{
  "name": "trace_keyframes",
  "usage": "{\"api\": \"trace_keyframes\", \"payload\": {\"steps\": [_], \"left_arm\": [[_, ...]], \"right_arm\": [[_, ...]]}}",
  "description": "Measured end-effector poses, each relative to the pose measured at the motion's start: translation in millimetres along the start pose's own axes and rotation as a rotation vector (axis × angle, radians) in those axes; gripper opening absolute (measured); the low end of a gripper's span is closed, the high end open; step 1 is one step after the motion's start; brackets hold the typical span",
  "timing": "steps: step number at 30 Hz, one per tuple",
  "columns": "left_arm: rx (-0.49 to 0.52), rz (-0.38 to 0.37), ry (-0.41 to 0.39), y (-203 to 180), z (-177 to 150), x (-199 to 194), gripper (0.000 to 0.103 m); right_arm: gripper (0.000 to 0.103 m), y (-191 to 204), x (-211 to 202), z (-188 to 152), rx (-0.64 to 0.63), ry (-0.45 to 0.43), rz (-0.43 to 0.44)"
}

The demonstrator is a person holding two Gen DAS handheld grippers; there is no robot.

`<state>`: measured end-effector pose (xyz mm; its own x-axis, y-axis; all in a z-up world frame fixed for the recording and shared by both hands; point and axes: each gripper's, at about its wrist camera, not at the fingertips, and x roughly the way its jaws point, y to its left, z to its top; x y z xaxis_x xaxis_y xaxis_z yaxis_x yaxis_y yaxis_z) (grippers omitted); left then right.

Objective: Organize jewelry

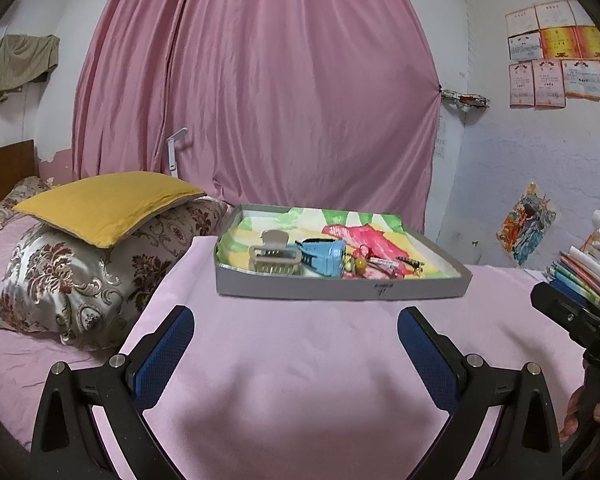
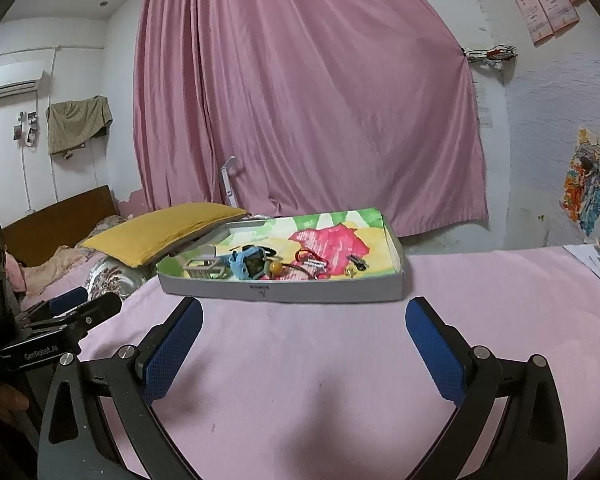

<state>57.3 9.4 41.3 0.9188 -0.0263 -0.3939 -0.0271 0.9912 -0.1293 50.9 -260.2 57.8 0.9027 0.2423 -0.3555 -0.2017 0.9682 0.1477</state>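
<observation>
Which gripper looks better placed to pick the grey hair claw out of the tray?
Probably the left gripper: the grey hair claw lies at the tray's left end, almost straight ahead of it. From the right gripper the claw sits off to the left. Both are open and empty.

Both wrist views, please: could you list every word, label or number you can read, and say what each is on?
"GenRobot.AI": on the black body of the left gripper, seen in the right wrist view.
"DA", cut off at the frame edge: on the right gripper, seen in the left wrist view.
Small black print on the grey tray front wall: too small to read.
Wall certificates: blurred, unreadable.
</observation>
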Motion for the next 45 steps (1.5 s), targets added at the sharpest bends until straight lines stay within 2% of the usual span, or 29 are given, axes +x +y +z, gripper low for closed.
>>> {"api": "trace_keyframes", "payload": {"steps": [6,18,31,36,45], "left_arm": [[-0.014,0.025,-0.025,6,-17,-8,0.102],[-0.014,0.062,-0.066,8,-38,-15,0.102],[-0.038,0.052,-0.056,13,-44,-12,0.102],[-0.005,0.066,-0.058,8,-44,-11,0.102],[-0.011,0.061,-0.061,9,-43,-11,0.102]], "right_arm": [[0.1,0,-6,-11,-0.009,-0.018,-0.058],[0.1,3,-3,-21,-0.043,-0.032,-0.111],[0.1,10,-3,-21,-0.073,-0.034,-0.151],[0.1,9,-5,-20,-0.073,-0.033,-0.15],[0.1,10,-3,-20,-0.081,-0.014,-0.144]]}}
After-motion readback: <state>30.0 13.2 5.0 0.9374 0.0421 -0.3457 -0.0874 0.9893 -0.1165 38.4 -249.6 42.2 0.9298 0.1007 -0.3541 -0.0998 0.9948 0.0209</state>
